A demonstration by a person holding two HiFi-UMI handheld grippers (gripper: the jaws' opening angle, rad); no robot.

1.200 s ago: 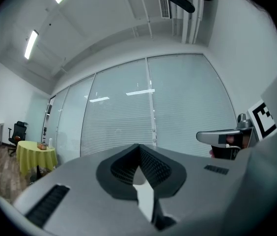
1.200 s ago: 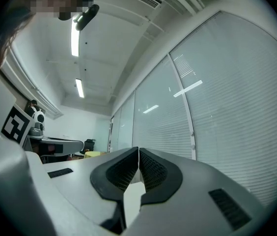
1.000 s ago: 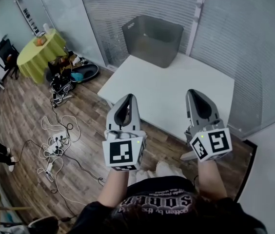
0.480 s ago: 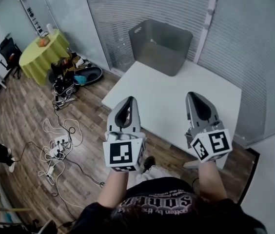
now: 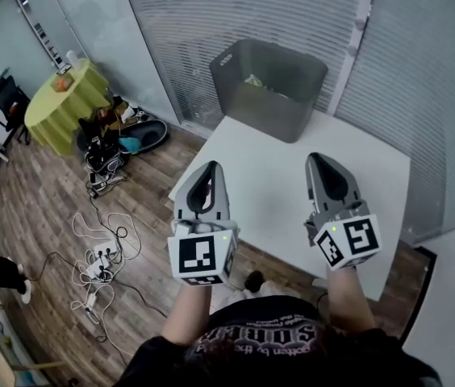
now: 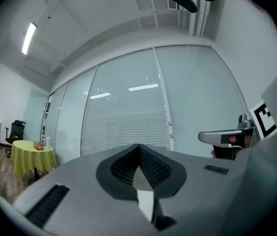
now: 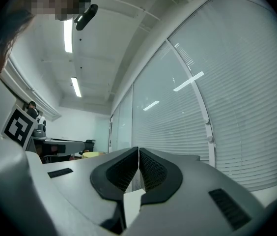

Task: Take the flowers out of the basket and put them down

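Observation:
A grey plastic basket [image 5: 269, 89] stands at the far end of the white table [image 5: 276, 185]. Something pale, seemingly the flowers [image 5: 253, 80], shows inside it near the left wall. My left gripper [image 5: 210, 167] and right gripper [image 5: 316, 159] are held side by side above the table's near edge, well short of the basket. Both point up and forward, and both are shut with nothing between the jaws. In the left gripper view the shut left gripper [image 6: 139, 146] faces only the blinds. The right gripper view shows the right gripper [image 7: 138, 149] closed against the same glass wall.
A glass wall with blinds [image 5: 235, 14] runs behind the table. Left of the table lie bags and gear [image 5: 118, 131] and loose cables [image 5: 98, 244] on the wooden floor. A round table with a yellow-green cloth [image 5: 68, 95] stands far left. Someone's foot [image 5: 19, 276] is at the left edge.
The view has shifted towards the table, so the basket sits nearer and its inside now shows. Both grippers keep the same shut pose in front of me.

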